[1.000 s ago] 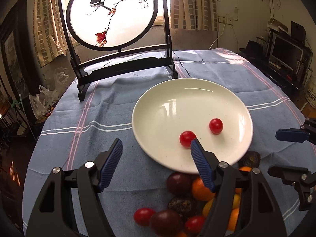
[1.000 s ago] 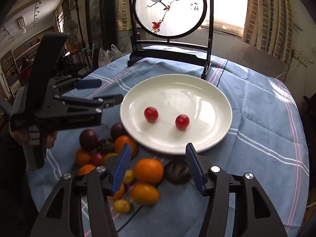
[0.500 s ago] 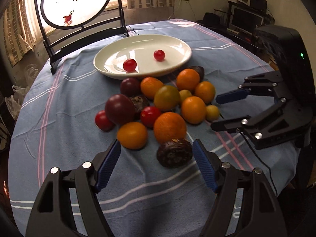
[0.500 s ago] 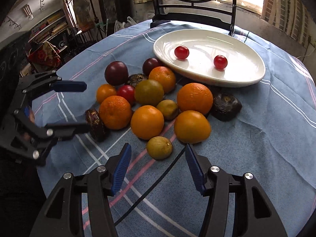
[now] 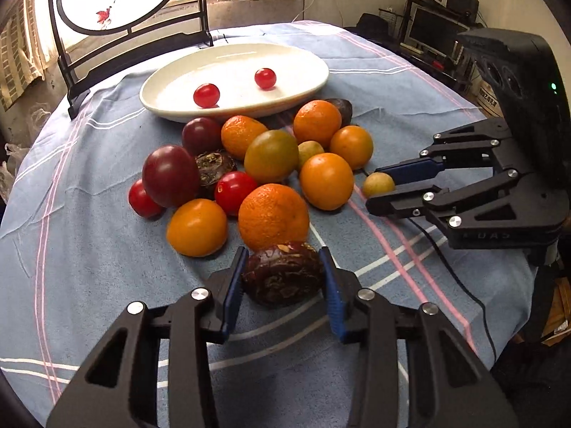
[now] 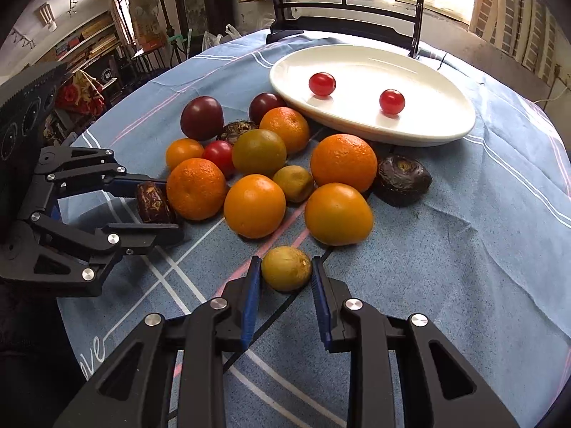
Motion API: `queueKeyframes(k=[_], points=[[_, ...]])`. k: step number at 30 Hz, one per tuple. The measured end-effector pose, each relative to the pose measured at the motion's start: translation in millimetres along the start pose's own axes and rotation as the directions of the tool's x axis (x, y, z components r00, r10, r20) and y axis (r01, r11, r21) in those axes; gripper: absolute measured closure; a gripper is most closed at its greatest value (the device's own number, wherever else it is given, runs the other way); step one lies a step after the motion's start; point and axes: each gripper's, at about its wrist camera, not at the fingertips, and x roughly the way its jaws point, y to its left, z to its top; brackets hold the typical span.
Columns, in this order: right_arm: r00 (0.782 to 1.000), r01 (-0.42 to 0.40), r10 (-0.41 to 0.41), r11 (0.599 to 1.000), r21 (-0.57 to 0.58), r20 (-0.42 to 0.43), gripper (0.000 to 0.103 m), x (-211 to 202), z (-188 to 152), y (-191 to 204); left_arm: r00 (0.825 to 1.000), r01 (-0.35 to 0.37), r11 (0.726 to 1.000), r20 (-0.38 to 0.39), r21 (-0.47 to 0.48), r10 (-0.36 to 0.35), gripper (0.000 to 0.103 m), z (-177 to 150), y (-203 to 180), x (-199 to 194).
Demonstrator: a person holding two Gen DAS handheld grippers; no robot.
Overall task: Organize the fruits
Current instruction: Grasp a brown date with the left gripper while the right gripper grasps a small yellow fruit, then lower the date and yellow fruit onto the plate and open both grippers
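My left gripper (image 5: 282,251) has a wrinkled dark passion fruit (image 5: 282,278) between its blue pads, at the near edge of the fruit pile. Its jaws are closing and the pads press the fruit's sides. My right gripper (image 6: 285,262) is shut on a small yellow-green fruit (image 6: 286,273) that rests on the cloth in front of the pile. The pile holds oranges (image 5: 273,215), purple plums (image 5: 170,175) and cherry tomatoes (image 5: 235,192). Behind it a white plate (image 5: 171,107) carries two cherry tomatoes (image 5: 206,95).
A round painted screen on a black stand (image 5: 135,32) rises behind the plate. A black cable (image 5: 464,285) trails over the blue striped cloth near the right gripper's body. Another wrinkled passion fruit (image 6: 403,178) lies beside the plate. Shelves and a monitor (image 5: 428,32) stand beyond the table's edge.
Both grippers came back from the plate and sank to the near side of the pile. The left closed around the wrinkled passion fruit, the right around the small yellow-green fruit.
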Motion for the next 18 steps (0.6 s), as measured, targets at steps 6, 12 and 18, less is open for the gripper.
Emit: queueKeyframes(k=[6,12,18], points=[[1.0,0.0,0.0,1.0,-0.002,0.016,0.076,-12,3,-5,0.999,-0.001,1.0,0.054,0.003,0.001,0.064,12,4,-22],[0.991,0.038,-0.035,0.999,-0.021,0.133,0.075,-40,41,-13,0.982,-0.098,0.994,0.159,-0.04,0.103,0.064,66,25,-29],[0.962,0.079,-0.078,0.997,0.007,0.262,0.075,-58,99,-35,0.947,-0.206,0.967,0.218,-0.152,0.236,0.064,138,58,-14]])
